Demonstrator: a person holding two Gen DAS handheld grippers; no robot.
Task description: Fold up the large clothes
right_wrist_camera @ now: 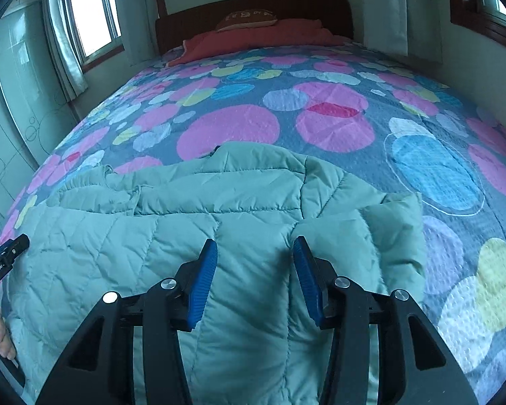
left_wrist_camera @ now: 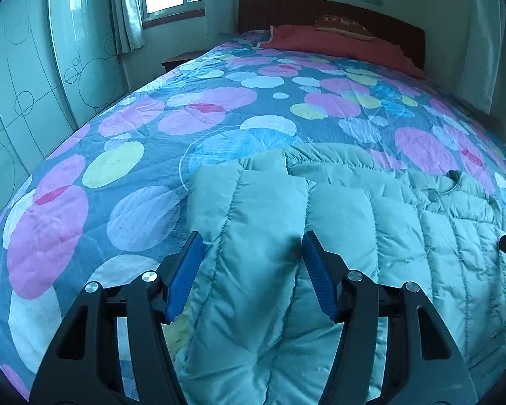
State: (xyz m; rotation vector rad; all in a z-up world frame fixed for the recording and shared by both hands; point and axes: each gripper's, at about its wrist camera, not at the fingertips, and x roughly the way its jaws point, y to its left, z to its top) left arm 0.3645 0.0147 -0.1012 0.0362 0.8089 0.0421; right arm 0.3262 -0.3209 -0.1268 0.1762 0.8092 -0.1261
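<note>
A light green quilted puffer jacket (left_wrist_camera: 371,222) lies spread on the bed, its collar (left_wrist_camera: 455,177) at the right in the left wrist view. My left gripper (left_wrist_camera: 251,243) is open, its blue pads on either side of a folded-in sleeve (left_wrist_camera: 249,195). In the right wrist view the jacket (right_wrist_camera: 124,233) fills the lower middle. My right gripper (right_wrist_camera: 254,248) is open over a padded fold of the jacket near its right sleeve (right_wrist_camera: 394,233). Neither gripper holds fabric.
The bed has a bedspread (left_wrist_camera: 151,141) with coloured circles. A red blanket (left_wrist_camera: 337,44) and brown pillow (left_wrist_camera: 344,25) lie by the wooden headboard (right_wrist_camera: 253,6). A wardrobe (left_wrist_camera: 33,84) stands left. The other gripper's body (right_wrist_camera: 3,263) and a hand (right_wrist_camera: 0,334) show at the left edge.
</note>
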